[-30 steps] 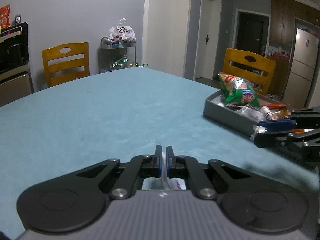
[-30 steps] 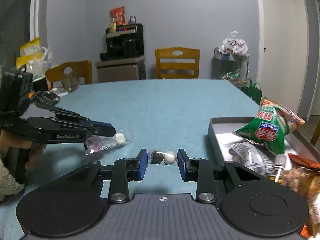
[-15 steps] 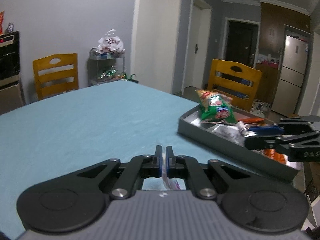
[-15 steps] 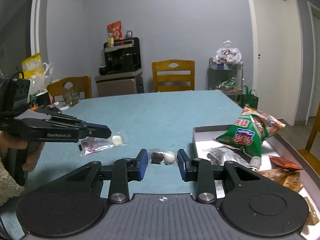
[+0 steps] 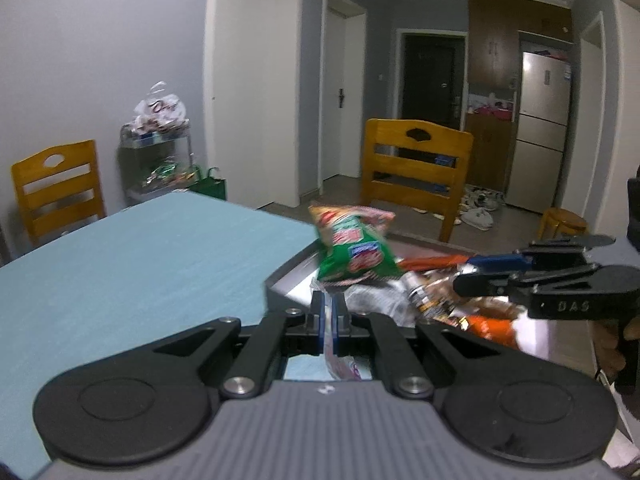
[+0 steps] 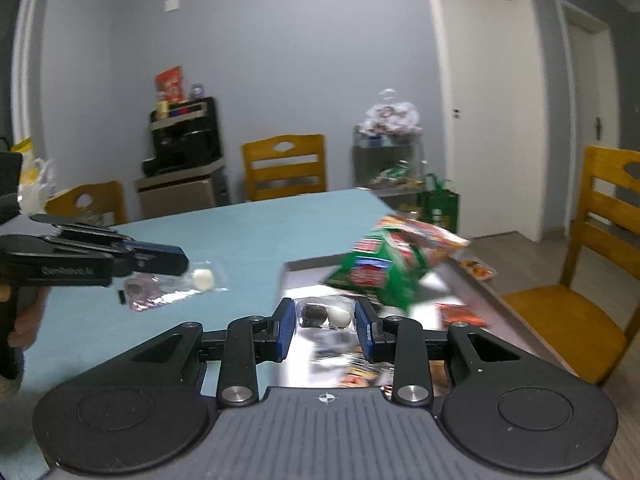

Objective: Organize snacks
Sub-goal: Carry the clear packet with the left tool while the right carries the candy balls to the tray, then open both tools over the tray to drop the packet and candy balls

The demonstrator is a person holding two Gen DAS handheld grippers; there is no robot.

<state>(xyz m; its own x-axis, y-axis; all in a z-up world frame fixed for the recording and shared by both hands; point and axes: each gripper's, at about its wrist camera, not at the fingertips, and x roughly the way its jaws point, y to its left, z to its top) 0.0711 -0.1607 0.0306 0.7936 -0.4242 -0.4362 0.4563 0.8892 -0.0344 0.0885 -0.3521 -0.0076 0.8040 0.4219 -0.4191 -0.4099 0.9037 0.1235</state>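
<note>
My left gripper (image 5: 329, 316) is shut on a clear snack packet (image 5: 340, 364) with purple and white sweets; the same packet (image 6: 172, 286) hangs from it above the blue table in the right wrist view. My right gripper (image 6: 325, 326) is shut on a clear packet holding a dark and a white sweet (image 6: 326, 316), held over the grey tray (image 6: 298, 270). The tray (image 5: 288, 280) holds a green chip bag (image 5: 354, 256) and several other snack packs. The right gripper also shows in the left wrist view (image 5: 472, 276) above the tray.
The blue table (image 5: 140, 264) stretches left of the tray. Wooden chairs (image 5: 412, 176) stand around it, one close to the tray's right side (image 6: 592, 264). A metal cart with bags (image 6: 386, 152) and a coffee machine (image 6: 184, 140) stand by the far wall.
Both grippers have moved right towards the tray, each still holding its packet. The right gripper now sits over the tray; the left one has reached its near edge.
</note>
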